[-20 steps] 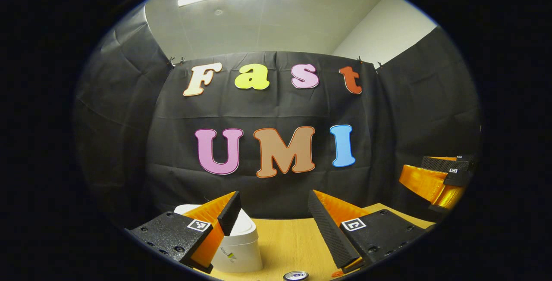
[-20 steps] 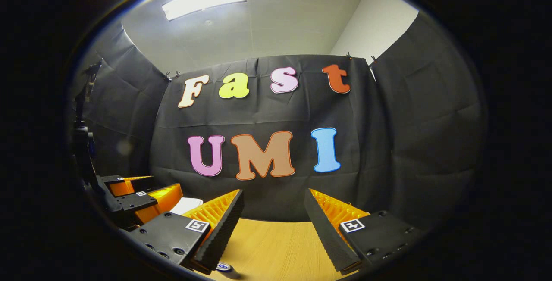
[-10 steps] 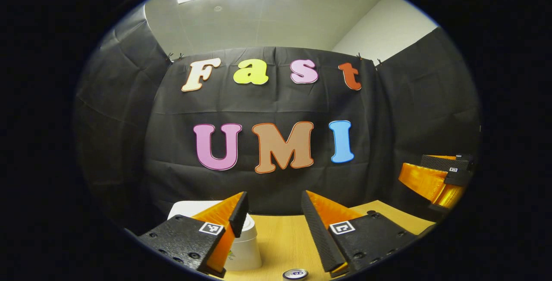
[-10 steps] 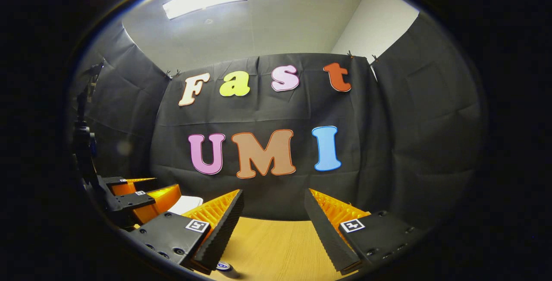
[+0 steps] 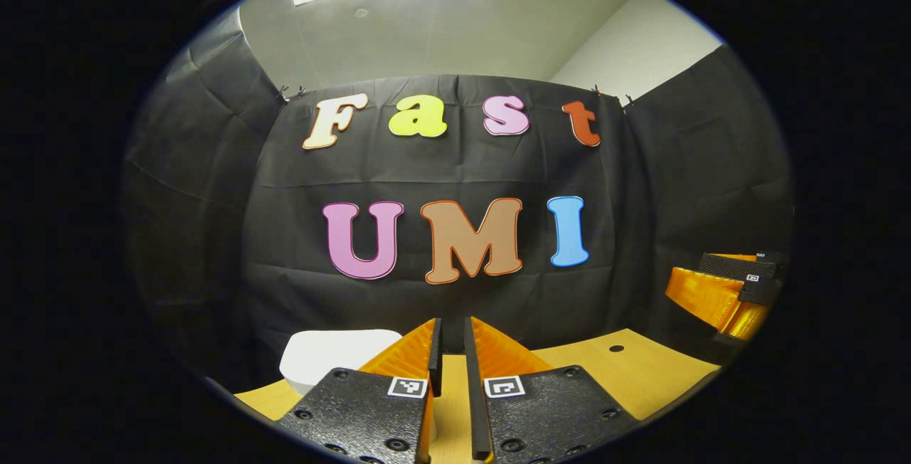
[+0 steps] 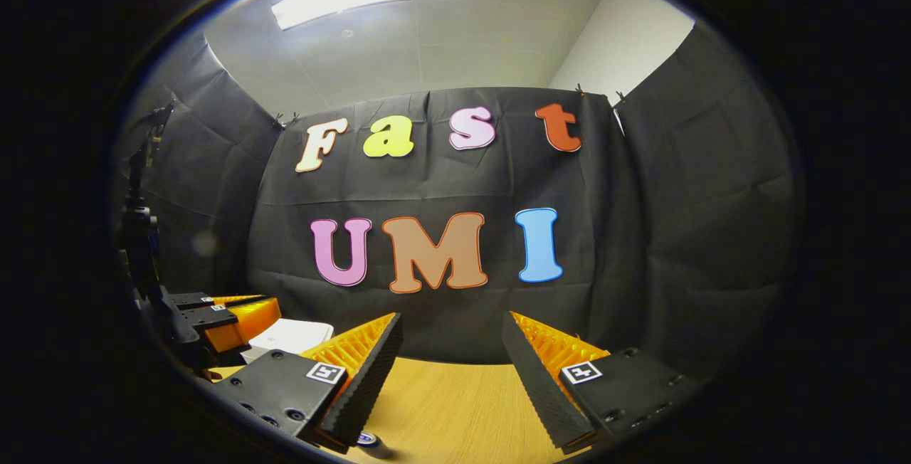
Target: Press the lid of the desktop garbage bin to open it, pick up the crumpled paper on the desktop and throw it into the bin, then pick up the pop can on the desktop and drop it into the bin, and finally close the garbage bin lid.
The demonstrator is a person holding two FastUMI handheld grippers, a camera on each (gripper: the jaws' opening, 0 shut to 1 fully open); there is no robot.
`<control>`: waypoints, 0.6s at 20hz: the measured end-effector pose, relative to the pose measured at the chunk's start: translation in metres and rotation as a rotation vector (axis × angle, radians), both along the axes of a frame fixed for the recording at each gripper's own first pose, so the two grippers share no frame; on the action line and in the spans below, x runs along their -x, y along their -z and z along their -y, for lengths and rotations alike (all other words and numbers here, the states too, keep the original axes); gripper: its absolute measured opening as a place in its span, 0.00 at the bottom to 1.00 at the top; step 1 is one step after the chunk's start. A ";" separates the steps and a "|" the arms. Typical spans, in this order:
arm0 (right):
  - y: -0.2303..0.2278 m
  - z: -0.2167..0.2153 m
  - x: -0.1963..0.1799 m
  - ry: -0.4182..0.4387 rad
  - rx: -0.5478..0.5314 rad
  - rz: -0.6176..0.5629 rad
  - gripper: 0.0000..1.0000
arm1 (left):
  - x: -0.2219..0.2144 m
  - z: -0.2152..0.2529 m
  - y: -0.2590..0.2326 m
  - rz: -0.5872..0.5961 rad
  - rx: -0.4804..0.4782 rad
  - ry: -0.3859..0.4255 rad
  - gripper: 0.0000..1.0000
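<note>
Nearest, left gripper [image 5: 450, 350] has its fingers nearly together, a thin slit between, holding nothing; right gripper [image 6: 451, 364] stands wide apart, empty, with the pop can [image 6: 369, 440] by its left finger. Beyond, the white bin [image 5: 334, 357] sits closed at the desk's [image 5: 626, 371] back-left, open desk to its right.

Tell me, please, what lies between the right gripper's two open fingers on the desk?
In the right gripper view, the right gripper frames bare wooden desktop; the pop can sits off by its left-hand finger, not between them.
</note>
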State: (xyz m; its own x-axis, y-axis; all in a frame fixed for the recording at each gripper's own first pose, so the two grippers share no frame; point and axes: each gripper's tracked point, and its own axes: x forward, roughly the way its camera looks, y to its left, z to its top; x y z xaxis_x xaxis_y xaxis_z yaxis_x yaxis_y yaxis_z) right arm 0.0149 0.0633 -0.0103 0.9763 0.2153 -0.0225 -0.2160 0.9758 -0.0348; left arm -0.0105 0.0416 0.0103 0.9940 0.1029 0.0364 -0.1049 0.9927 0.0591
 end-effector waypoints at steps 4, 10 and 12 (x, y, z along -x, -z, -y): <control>0.001 -0.002 0.000 -0.002 0.007 0.000 0.94 | 0.000 -0.011 0.002 -0.005 0.000 -0.018 0.00; 0.002 -0.001 0.003 0.004 0.018 -0.004 0.94 | -0.012 -0.069 0.023 -0.079 -0.005 -0.140 0.00; 0.003 0.000 0.004 0.009 0.022 -0.006 0.94 | -0.018 -0.093 0.035 -0.113 -0.001 -0.186 0.00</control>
